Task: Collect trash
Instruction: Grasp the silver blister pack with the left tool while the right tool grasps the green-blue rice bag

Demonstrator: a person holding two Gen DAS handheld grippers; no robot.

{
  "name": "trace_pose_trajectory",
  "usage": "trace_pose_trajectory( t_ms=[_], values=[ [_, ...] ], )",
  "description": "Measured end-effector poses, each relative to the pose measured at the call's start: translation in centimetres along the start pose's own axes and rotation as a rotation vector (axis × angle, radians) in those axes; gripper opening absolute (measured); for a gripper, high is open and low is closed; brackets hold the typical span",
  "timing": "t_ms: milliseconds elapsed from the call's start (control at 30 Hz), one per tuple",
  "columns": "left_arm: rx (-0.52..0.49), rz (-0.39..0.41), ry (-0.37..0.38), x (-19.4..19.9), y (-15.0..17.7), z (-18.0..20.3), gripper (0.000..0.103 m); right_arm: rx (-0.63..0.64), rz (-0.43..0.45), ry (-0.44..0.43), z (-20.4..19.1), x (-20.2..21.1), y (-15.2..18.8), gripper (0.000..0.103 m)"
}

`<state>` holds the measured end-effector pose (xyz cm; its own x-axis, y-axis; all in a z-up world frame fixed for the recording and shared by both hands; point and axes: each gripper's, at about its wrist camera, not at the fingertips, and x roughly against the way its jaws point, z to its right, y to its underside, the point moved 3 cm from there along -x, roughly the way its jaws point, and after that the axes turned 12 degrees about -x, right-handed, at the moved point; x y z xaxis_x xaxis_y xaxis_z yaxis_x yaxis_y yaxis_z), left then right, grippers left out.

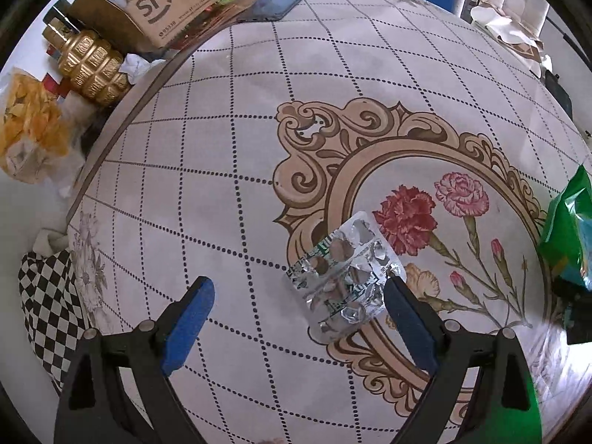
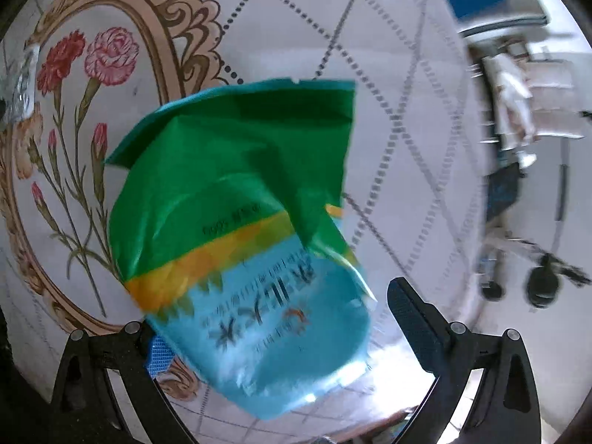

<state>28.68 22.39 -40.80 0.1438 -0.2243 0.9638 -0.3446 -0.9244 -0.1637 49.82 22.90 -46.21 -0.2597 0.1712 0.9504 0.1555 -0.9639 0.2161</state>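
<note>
The left gripper (image 1: 298, 292) gapes beside the foil blister pack (image 1: 342, 277); the right gripper (image 2: 273, 318) spreads wide around the green snack bag (image 2: 240, 229), grip unclear.

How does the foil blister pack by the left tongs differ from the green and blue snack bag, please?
The blister pack is silver, flat and punctured; the snack bag is green, blue and puffed.

The pack is beside one left finger; the bag sits between the open right tongs.

Both look empty.

Left gripper (image 1: 298, 316): black angular frame, blue ribbed pads (image 1: 188, 327), silver pivot screws (four visible). Right gripper (image 2: 281, 323) was identical.
</note>
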Motion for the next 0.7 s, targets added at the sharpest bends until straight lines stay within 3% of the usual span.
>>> trace_pose_trajectory(
  t_ms=[133, 200, 267, 367, 467, 533, 600, 700],
  values=[
    [0.0, 0.002, 0.03, 0.6, 0.0, -0.5, 0.094, -0.164, -0.034, -0.19, 2.9, -1.0, 0.0, 0.095],
    [-0.012, 0.009, 0.055, 0.8, 0.0, -0.7, 0.094, -0.289, -0.04, -0.239, 4.3, -1.1, 0.8, 0.091],
    [-0.044, 0.023, 0.085, 1.1, 0.1, -1.0, 0.094, -0.492, -0.076, -0.286, 6.1, -1.6, 2.8, 0.091],
    [-0.163, 0.022, 0.15, 0.9, 0.2, -0.7, 0.094, -0.686, -0.042, -0.318, 7.5, -1.5, 5.9, 0.091],
    [-0.317, 0.015, 0.161, 0.4, 0.3, -0.2, 0.094, -0.869, -0.016, -0.376, 8.6, -1.9, 9.4, 0.091],
    [-0.395, -0.034, 0.166, -0.5, 0.4, 0.3, 0.094, -0.979, -0.008, -0.416, 9.3, -2.3, 11.8, 0.091],
    [-0.367, -0.076, 0.178, -1.1, 0.1, 0.0, 0.093, -1.101, 0.01, -0.44, 10.1, -2.5, 13.9, 0.091],
    [-0.148, -0.132, 0.296, -1.6, -0.8, -1.5, 0.093, -1.27, 0.038, -0.468, 11.3, -2.6, 16.0, 0.091]
  ],
)
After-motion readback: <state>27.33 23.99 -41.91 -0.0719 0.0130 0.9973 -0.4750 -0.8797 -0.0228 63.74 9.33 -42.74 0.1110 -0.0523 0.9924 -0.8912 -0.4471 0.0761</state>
